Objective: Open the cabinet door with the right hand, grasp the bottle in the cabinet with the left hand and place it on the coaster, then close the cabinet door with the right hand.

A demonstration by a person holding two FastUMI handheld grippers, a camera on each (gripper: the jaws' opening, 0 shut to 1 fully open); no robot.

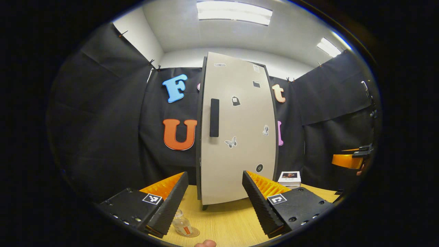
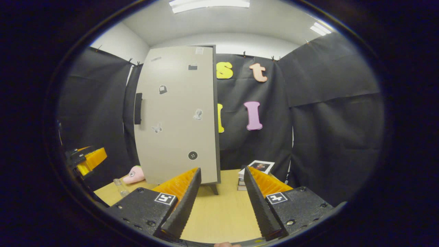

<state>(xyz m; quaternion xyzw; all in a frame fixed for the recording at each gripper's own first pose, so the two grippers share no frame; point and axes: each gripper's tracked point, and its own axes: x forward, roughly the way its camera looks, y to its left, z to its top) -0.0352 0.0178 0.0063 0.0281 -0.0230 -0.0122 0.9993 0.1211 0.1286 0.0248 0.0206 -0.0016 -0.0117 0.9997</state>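
The tall beige cabinet [image 1: 236, 137] stands on the wooden table with its door shut and a dark handle [image 1: 214, 117] near the door's left edge. A small clear bottle [image 1: 180, 224] stands upright on a round coaster [image 1: 194, 234] close below me, partly hidden by my left finger. My left gripper [image 1: 214, 175] is open and holds nothing, facing the door. My right gripper [image 2: 222, 169] is open too, off to the cabinet's [image 2: 178, 116] right side. The right gripper view has the bottle [image 2: 120, 187] far left and the left gripper [image 2: 84, 159] beside it.
A short stack of books [image 2: 255, 171] lies on the table [image 2: 219, 212] right of the cabinet, also in the left gripper view [image 1: 289, 179]. A pink soft toy [image 2: 134, 175] lies left of the cabinet. The right gripper [image 1: 353, 157] shows at the far right.
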